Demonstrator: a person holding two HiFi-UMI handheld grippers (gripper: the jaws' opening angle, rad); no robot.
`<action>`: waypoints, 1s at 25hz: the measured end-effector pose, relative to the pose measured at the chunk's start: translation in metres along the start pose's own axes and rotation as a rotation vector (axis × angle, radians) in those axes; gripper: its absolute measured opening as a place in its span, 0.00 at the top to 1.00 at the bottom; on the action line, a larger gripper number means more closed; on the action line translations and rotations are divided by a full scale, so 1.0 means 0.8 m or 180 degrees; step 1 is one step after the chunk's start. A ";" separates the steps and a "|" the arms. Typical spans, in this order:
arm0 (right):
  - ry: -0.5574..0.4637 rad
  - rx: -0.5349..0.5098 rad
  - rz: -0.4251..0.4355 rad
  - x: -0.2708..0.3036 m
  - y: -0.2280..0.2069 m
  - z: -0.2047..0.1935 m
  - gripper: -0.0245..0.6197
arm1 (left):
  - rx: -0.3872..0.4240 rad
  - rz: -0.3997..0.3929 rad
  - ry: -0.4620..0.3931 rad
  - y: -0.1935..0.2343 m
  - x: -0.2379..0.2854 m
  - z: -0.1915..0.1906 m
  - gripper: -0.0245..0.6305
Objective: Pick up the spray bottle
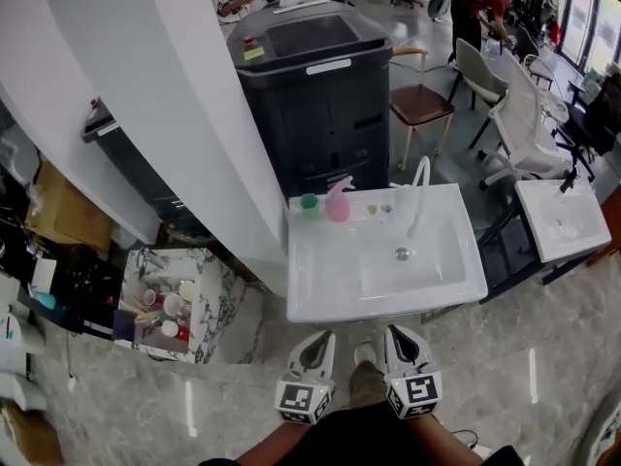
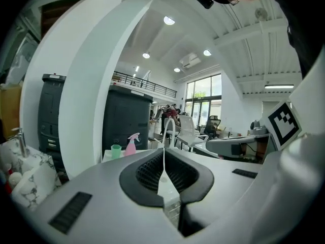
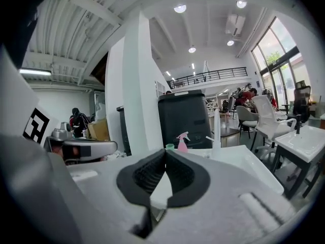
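Observation:
The pink spray bottle stands upright on the back ledge of a white sink, right next to a green cup. A white faucet arches over the basin. My left gripper and right gripper hover side by side in front of the sink's near edge, both shut and empty, well short of the bottle. In the left gripper view, the bottle shows far off, left of the closed gripper. The right gripper view has the bottle just right of the shut gripper.
A dark grey bin stands behind the sink, with a white pillar to its left. A marbled box of cups sits on the floor at left. Chairs and a second white sink are at right.

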State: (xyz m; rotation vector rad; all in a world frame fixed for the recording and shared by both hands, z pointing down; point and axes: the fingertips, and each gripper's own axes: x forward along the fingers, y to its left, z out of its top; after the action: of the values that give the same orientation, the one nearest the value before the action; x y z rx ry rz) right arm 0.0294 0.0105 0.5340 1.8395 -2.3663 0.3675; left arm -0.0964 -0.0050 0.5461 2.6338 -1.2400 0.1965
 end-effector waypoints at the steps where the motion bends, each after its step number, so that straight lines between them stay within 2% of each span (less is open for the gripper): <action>1: 0.0010 0.0029 0.0022 0.013 -0.007 0.004 0.96 | 0.0020 -0.0007 0.0012 0.005 0.017 0.005 0.93; 6: 0.0203 0.0128 0.0133 0.069 -0.045 0.010 0.96 | 0.0023 0.0019 0.0105 0.028 0.095 0.020 0.93; 12: 0.0261 0.0177 0.0157 0.128 -0.089 0.023 0.96 | -0.0014 0.0106 0.0205 0.060 0.179 0.019 0.93; 20: 0.0316 0.0234 0.0339 0.206 -0.126 0.029 0.96 | -0.0209 0.0381 0.0228 0.105 0.288 0.015 0.93; 25: 0.0339 0.0260 0.0454 0.254 -0.145 0.029 0.96 | -0.0160 0.0528 0.0231 0.131 0.340 0.010 0.93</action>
State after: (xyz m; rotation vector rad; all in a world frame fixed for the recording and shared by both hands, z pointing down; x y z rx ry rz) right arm 0.0916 -0.2127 0.5744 1.6422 -2.4496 0.5705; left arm -0.0049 -0.2737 0.6121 2.4593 -1.4198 0.2823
